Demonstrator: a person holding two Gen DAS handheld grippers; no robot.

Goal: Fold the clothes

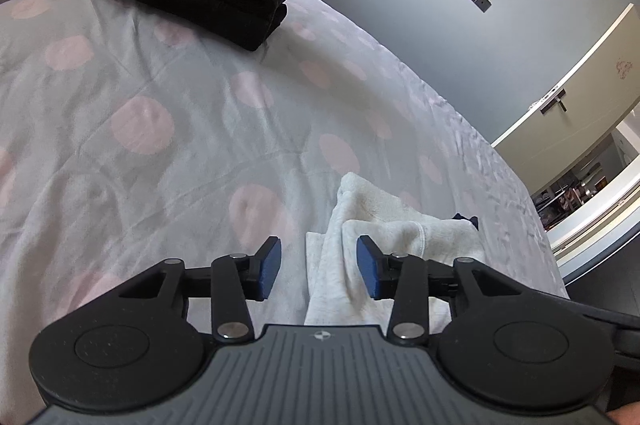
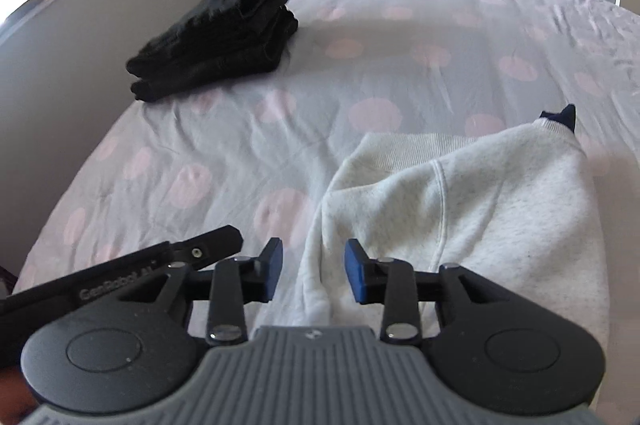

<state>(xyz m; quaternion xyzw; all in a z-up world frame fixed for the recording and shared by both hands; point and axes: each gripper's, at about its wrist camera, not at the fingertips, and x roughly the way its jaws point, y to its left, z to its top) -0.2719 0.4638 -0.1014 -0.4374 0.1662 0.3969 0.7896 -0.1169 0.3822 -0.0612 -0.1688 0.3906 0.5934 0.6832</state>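
Sweatshirt [image 2: 500, 209] lies half-folded on the near right part of the bed [image 2: 224, 153], pale grey, w/ a dark collar tip showing at its far corner. Stack of folded black clothes [image 2: 212, 45] sits well apart, far left, near the wall.

Left gripper [image 1: 319, 267]: fingers apart, blue pads [image 1: 269, 267] not pressing on anything; a fold of the sweatshirt runs between them. Right gripper [image 2: 314, 271]: same state, fingers apart, cloth edge between the pads but not clamped. Neither one holds the garment, as I read it.

Step in hand, my judgement: re-grip for the next fold.

Procedure I follow:
1. Pick grab pts on the near edge, one per gripper, spaced apart so the cloth stays taut between them.
2. Lower pads until they straddle all layers of the edge, not just the top one.
3. Close firmly; check no bedsheet is caught, since the sheet is loose and wrinkled under the cloth.
4. Lift both sides evenly, carry over toward the far edge, lay down flat.

Risk: uneven lift skews the fold.
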